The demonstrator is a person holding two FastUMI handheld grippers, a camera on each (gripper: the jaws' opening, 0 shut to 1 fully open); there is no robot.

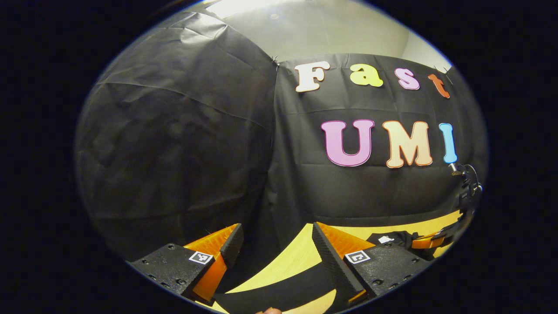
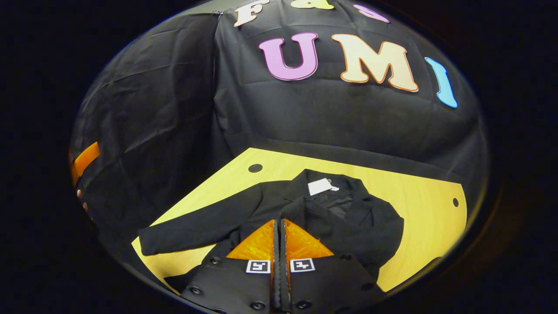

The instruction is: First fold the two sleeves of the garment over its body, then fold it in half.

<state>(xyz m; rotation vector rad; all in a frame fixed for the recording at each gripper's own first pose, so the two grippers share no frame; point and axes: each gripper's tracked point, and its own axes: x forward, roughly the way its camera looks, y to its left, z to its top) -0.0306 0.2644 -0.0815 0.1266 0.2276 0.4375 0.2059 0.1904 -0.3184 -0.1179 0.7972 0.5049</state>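
One wooden table (image 2: 418, 196) carries one black jacket (image 2: 348, 226), lying flat with its collar toward the far wall. One sleeve (image 2: 205, 226) stretches out sideways along the table; the other looks already laid across the body. The left gripper (image 1: 274, 248), fingers spread wide and empty, hovers near the table's edge with the sleeve's end below it, so it seems nearer. The right gripper (image 2: 279, 237) hangs over the jacket's body, fingers pressed together on nothing.
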